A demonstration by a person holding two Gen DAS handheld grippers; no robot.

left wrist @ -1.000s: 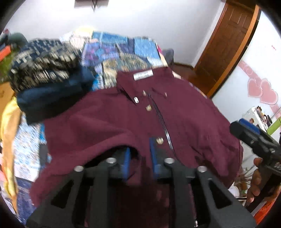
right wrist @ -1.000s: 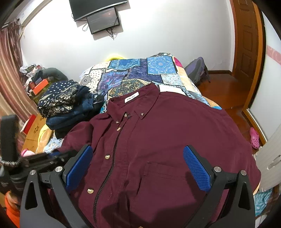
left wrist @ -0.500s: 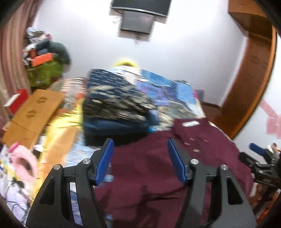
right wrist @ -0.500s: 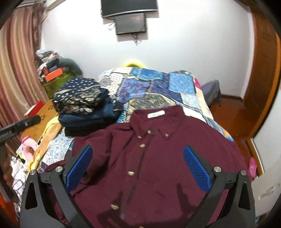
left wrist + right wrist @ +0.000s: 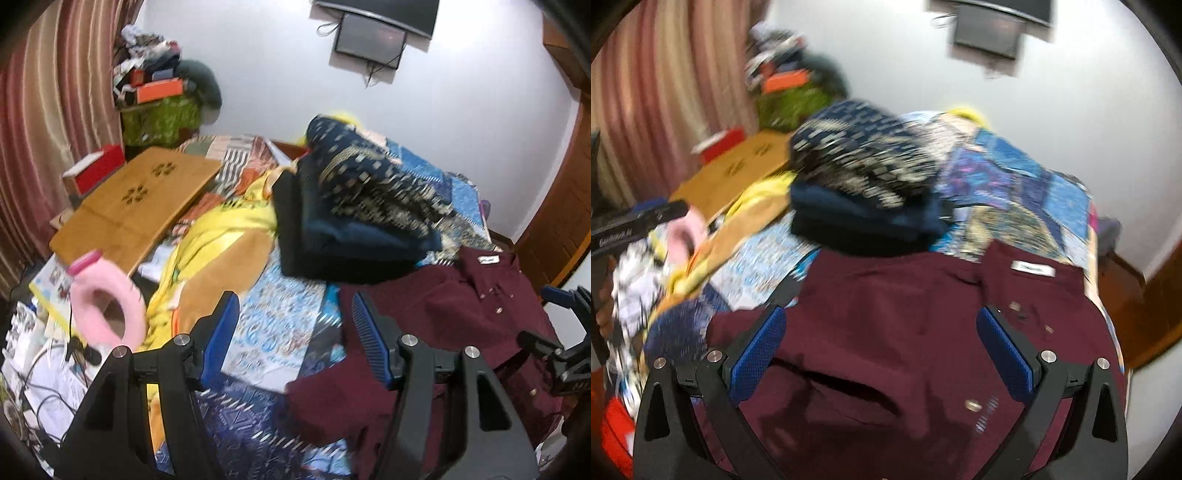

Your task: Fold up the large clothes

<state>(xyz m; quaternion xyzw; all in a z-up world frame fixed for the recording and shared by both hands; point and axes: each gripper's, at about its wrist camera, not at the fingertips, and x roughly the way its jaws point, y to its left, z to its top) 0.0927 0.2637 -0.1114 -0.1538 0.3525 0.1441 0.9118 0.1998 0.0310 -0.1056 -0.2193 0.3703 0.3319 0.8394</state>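
Left gripper (image 5: 295,332): fingers spread, empty, over the quilt (image 5: 280,325) with the maroon shirt (image 5: 461,321) at its 3 o'clock; the near sleeve (image 5: 332,402) lies just under the right finger. Shirt is flat on the bed, collar at 1 o'clock, folded pile (image 5: 354,221) touching its far edge. My read: next is a sleeve fold, so pinch at the cuff edge, single layer, and carry it low across the chest. Right gripper (image 5: 879,354): fingers spread, empty, over the shirt's chest. Left view alone shows the sleeve end and the pink ring (image 5: 107,299); right view alone shows the collar label (image 5: 1032,268), though blurred.
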